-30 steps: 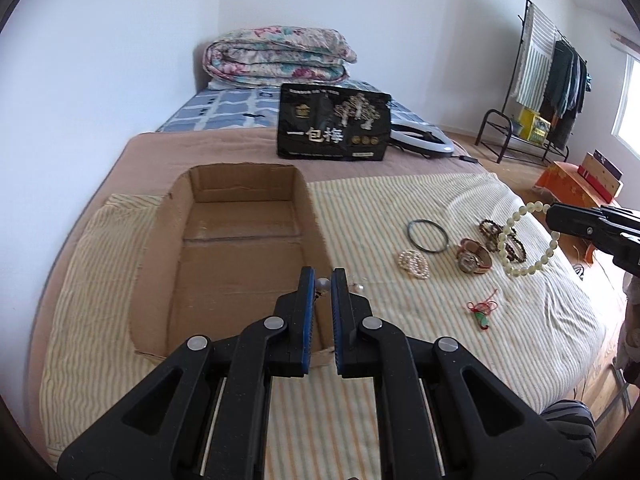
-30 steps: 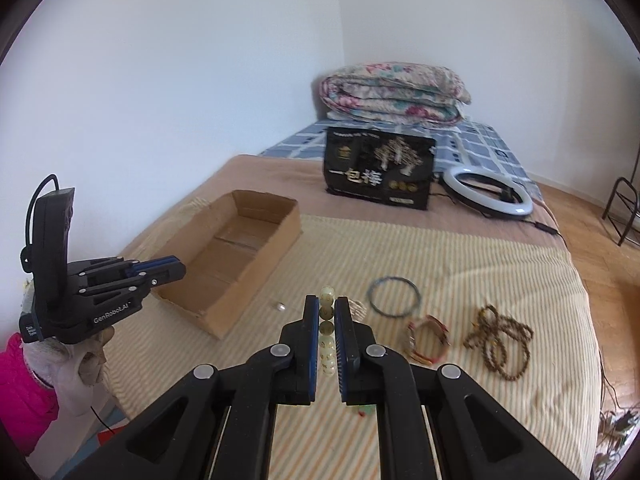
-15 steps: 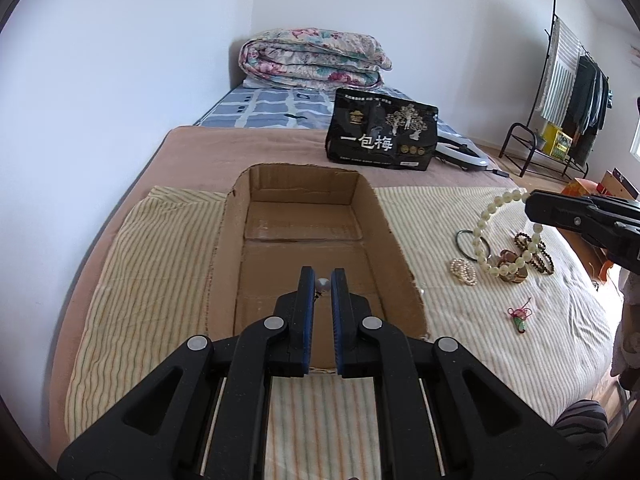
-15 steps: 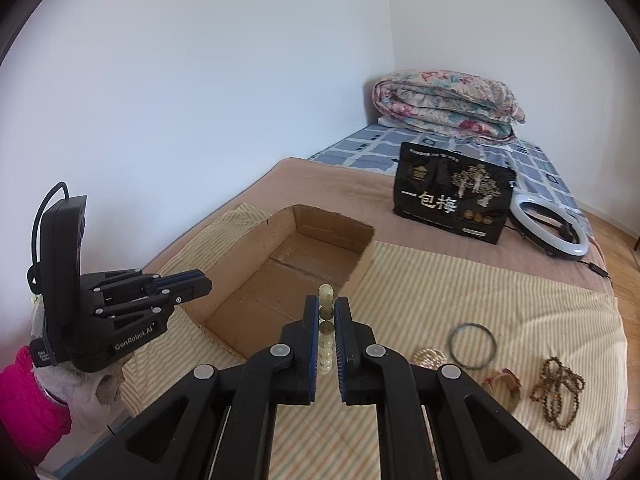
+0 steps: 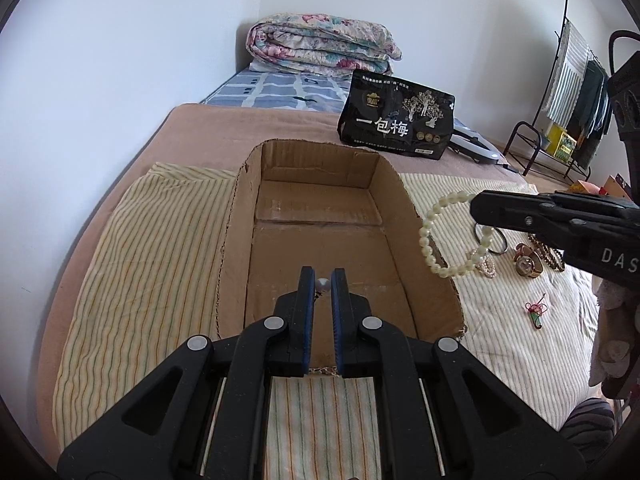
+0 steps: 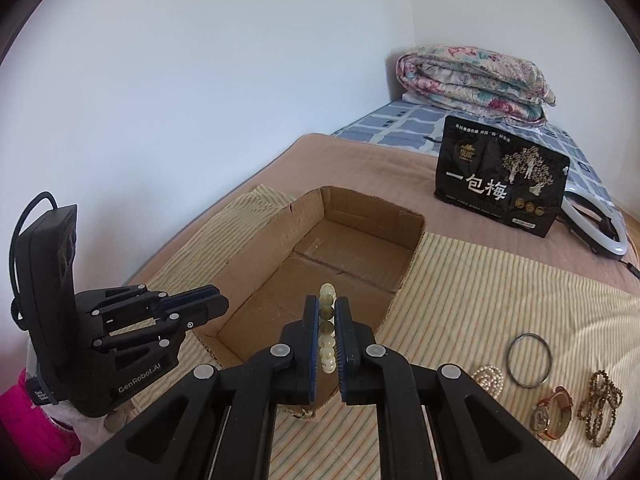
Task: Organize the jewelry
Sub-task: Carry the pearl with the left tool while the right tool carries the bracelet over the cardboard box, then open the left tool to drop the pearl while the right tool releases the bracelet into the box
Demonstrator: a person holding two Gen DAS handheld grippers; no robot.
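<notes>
Left gripper (image 5: 322,280): black two-finger tongs with blue pads, clenched on a small round pearl-like bead (image 5: 322,285), held above the near end of the box.
Right gripper (image 6: 326,312): clenched on a pale cream beaded bracelet (image 5: 434,236); the loop hangs from its tips above the right wall of the box.
Box: an open, shallow brown cardboard box (image 5: 320,216) rests on a yellow-striped cloth (image 5: 152,256) over the bed; nothing shows on its floor.
Loose jewellery, right of the box on the cloth: a dark thin bangle (image 6: 529,360), a small coiled pearl bracelet (image 6: 489,377), a brown-strapped wristwatch (image 6: 550,416), a brown wooden bead string (image 6: 602,408), and a small red-corded green pendant (image 5: 535,314).
Behind the box: a black printed snack bag (image 5: 396,120) stands upright; a folded floral quilt (image 5: 320,44) lies farther back.
</notes>
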